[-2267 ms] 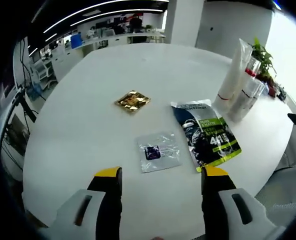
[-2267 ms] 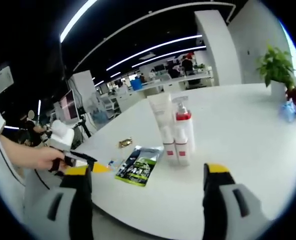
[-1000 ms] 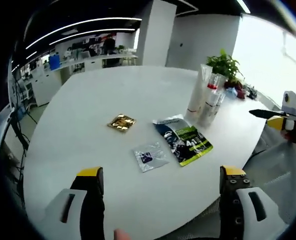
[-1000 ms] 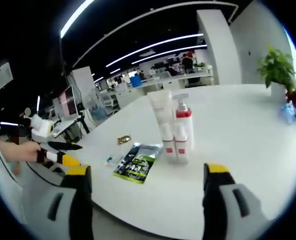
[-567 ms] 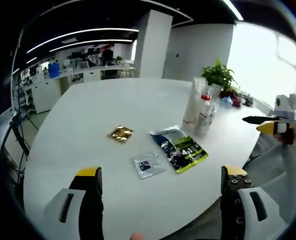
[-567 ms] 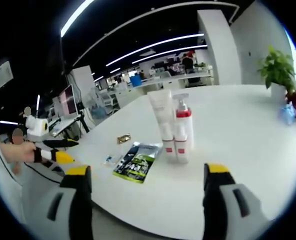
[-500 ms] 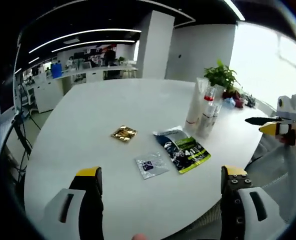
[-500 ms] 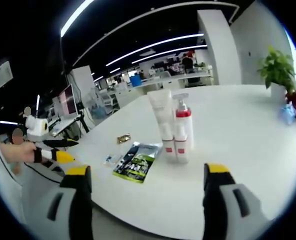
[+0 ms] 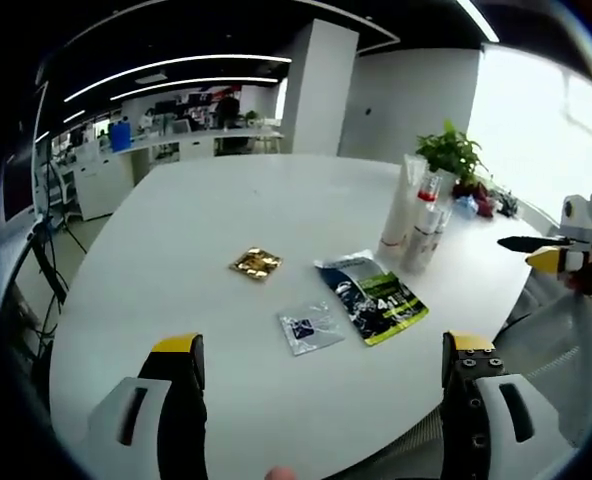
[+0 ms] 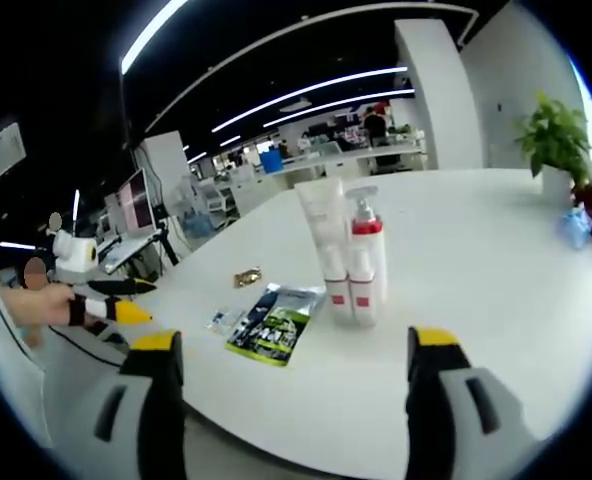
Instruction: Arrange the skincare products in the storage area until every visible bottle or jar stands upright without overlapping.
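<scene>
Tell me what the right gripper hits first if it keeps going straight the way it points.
Probably the upright tube and pump bottle standing together on the white table, roughly between the open right gripper's jaws; depth is unclear.

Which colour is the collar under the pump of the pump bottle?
Red. The pump bottle shows it best in the right gripper view, on a white body.
</scene>
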